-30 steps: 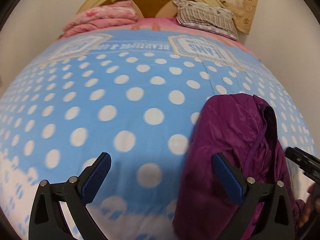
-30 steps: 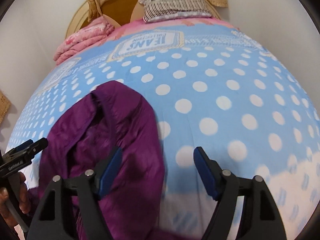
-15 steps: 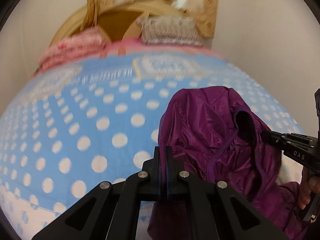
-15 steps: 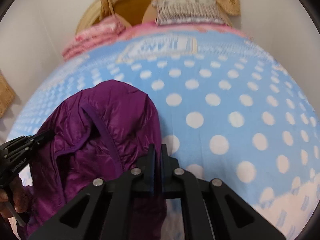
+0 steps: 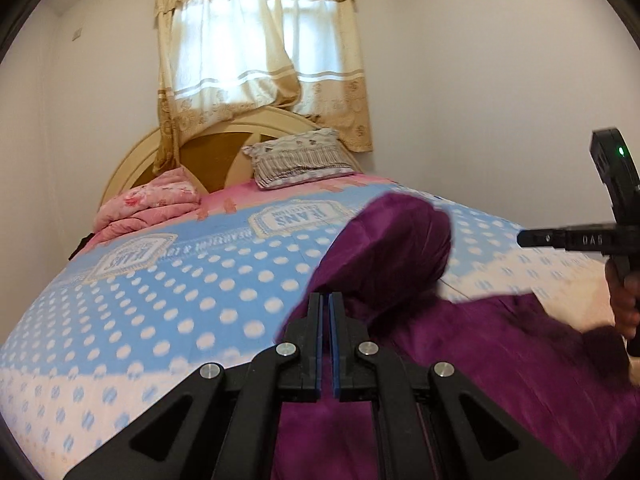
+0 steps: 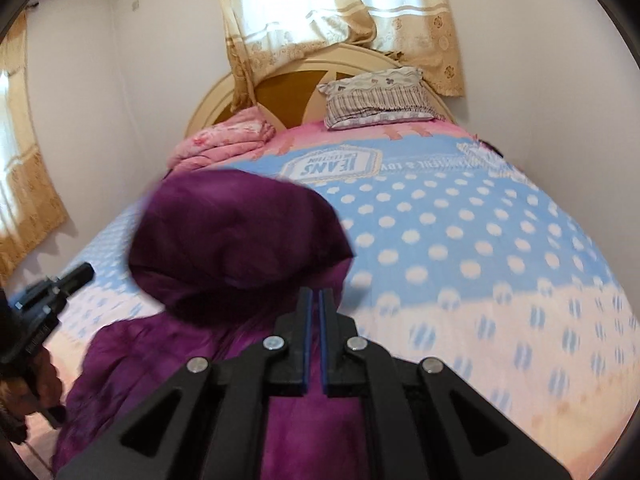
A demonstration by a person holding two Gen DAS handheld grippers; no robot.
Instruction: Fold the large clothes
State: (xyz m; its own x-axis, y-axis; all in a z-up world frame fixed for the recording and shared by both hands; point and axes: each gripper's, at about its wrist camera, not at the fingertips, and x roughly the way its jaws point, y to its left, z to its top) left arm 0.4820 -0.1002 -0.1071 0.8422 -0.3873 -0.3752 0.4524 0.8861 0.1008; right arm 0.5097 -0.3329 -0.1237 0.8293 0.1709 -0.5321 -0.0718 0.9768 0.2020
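Note:
A purple padded jacket (image 5: 472, 344) lies on the near part of the bed, its hood bulging upward, motion-blurred. It also shows in the right wrist view (image 6: 240, 248). My left gripper (image 5: 325, 312) is shut on the jacket's near left edge. My right gripper (image 6: 314, 308) is shut on the jacket's near right edge. Each gripper appears at the side of the other's view: the right one (image 5: 560, 238), the left one (image 6: 60, 286). The fabric between the pads is mostly hidden by the fingers.
The bed has a blue cover with white polka dots (image 5: 180, 292). A folded pink quilt (image 5: 148, 208) and a striped pillow (image 5: 300, 160) lie at the rounded headboard (image 6: 304, 80). A curtained window (image 5: 260, 52) is behind. Walls stand close on both sides.
Both grippers went from open to shut on the jacket's near edge. They have since lifted and tilted up, raising the jacket so the hood billows.

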